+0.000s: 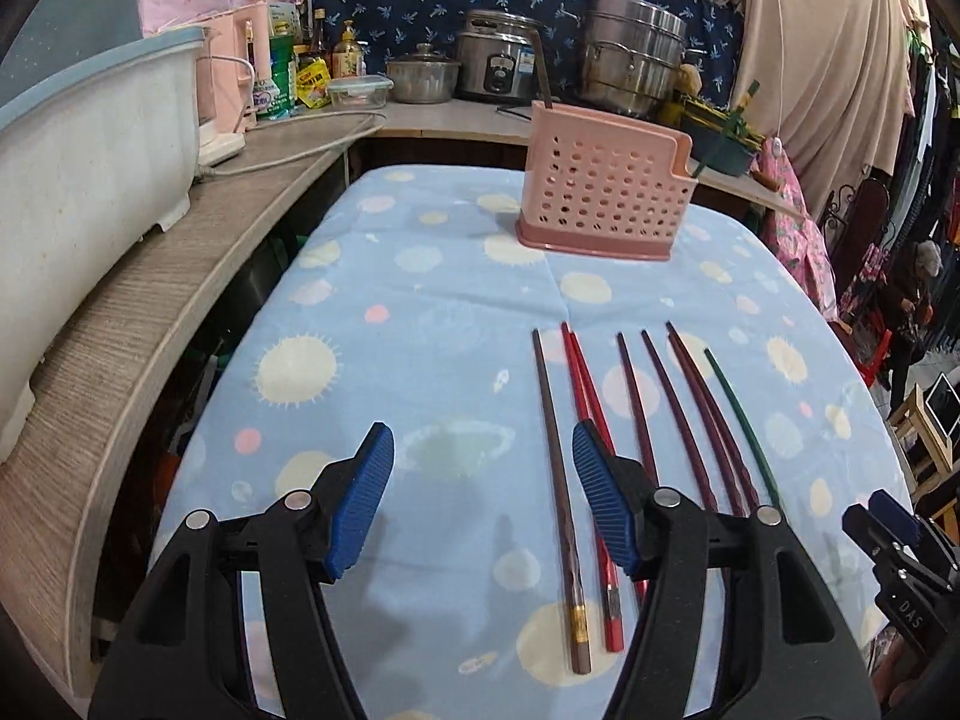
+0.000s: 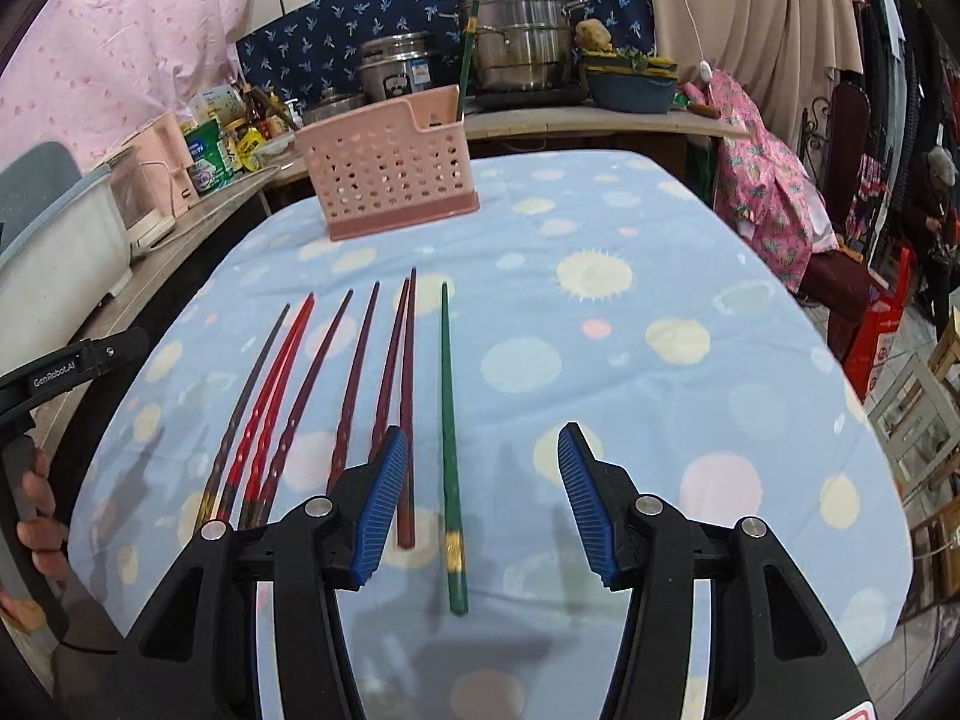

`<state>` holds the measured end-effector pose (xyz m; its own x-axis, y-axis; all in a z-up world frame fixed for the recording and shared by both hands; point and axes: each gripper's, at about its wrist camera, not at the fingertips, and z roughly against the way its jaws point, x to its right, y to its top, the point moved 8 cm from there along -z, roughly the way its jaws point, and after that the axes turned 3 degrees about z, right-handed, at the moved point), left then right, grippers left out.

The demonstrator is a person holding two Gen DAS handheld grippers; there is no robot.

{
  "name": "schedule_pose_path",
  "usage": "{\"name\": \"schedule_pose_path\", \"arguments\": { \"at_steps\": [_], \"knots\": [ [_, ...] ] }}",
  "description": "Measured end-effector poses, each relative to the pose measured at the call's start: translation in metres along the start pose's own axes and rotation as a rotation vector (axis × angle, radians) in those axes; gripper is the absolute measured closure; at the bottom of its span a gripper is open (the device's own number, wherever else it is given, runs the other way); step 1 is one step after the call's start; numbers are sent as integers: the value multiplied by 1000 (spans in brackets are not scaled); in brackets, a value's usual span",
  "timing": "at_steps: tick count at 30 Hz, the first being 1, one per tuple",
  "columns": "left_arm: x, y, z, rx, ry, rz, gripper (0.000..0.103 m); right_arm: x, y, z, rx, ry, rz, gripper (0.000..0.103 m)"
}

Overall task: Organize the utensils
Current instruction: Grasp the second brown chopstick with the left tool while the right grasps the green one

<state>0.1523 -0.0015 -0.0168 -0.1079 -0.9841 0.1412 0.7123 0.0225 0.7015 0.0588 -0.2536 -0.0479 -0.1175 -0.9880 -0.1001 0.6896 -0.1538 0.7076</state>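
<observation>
Several chopsticks lie side by side on the blue dotted cloth. A brown chopstick (image 1: 558, 480) is leftmost, then a red pair (image 1: 585, 396), several dark maroon ones (image 2: 360, 372) and a green chopstick (image 2: 449, 420) at the right. A pink perforated holder (image 1: 603, 198) stands at the table's far side, with a green chopstick (image 2: 467, 54) upright in it and a brown one (image 1: 542, 69) too. My left gripper (image 1: 480, 504) hangs open above the cloth, left of the brown chopstick. My right gripper (image 2: 480, 504) is open over the green chopstick's near end, pads apart from it.
A wooden counter (image 1: 150, 300) curves along the left with a white tub (image 1: 78, 162), pink appliance, bottles and pots (image 1: 636, 60). Clothes hang at the right. A hand (image 2: 36, 510) holds the left gripper's handle. Stools stand off the table's right edge.
</observation>
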Motion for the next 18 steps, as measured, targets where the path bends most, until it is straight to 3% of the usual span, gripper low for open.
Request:
{"name": "schedule_pose_path", "arguments": {
  "at_steps": [7, 18],
  "knots": [
    [6, -31, -6, -56, -13, -16, 44, -1, -26, -8, -48, 3, -3, 55],
    [13, -61, -8, -104, -41, -28, 44, -12, -40, -15, -77, 10, 27, 82]
  ]
}}
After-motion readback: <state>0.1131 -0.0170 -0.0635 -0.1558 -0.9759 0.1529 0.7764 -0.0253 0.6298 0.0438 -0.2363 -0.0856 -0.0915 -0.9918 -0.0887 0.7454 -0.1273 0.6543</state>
